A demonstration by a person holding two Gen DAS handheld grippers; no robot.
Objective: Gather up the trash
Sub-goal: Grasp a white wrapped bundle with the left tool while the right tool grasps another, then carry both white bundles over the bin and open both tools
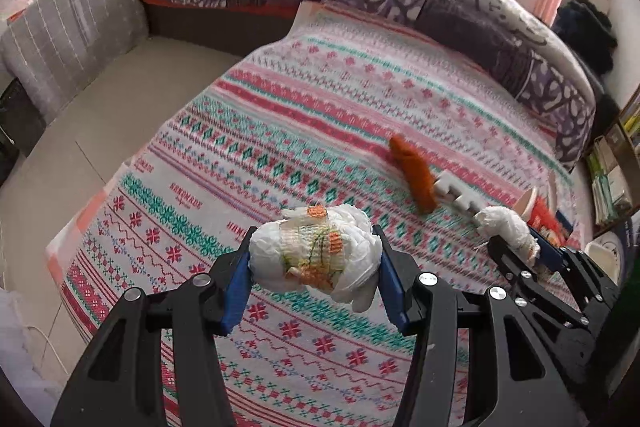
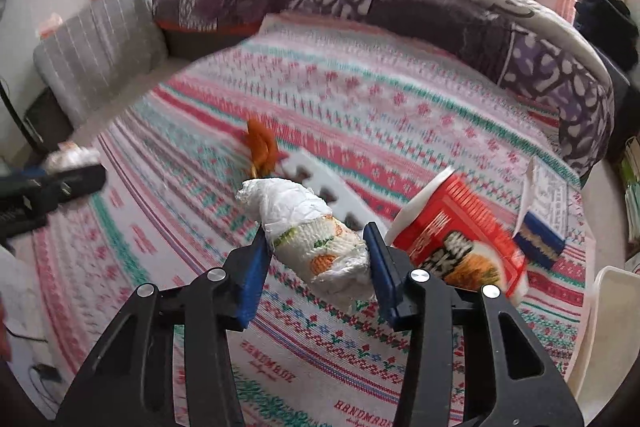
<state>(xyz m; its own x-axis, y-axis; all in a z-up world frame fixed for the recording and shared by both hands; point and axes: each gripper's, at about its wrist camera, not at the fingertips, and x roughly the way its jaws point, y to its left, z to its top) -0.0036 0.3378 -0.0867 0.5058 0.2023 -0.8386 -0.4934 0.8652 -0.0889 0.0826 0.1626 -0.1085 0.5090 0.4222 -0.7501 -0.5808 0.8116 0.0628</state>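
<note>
Left wrist view: we pinch one paper wad (image 1: 316,251) per hand-held gripper (image 1: 314,259); orange scrap (image 1: 414,173), red cup (image 2: 456,239) remain on bed (image 1: 320,99).

Woven cloth (image 1: 328,99), matt and coarse-ribbed, printed in red, green and pink bands. On the cloth: crumpled white paper wad (image 1: 316,255), soft and wrinkled, with an orange print; second paper wad (image 2: 308,239), same texture; glossy red paper cup (image 2: 460,239); smooth white plastic piece (image 2: 320,179); matt orange peel (image 1: 414,173). Left gripper (image 1: 316,267) and right gripper (image 2: 316,255): matt black plastic, blue rubbery pads, shiny metal screws.
</note>
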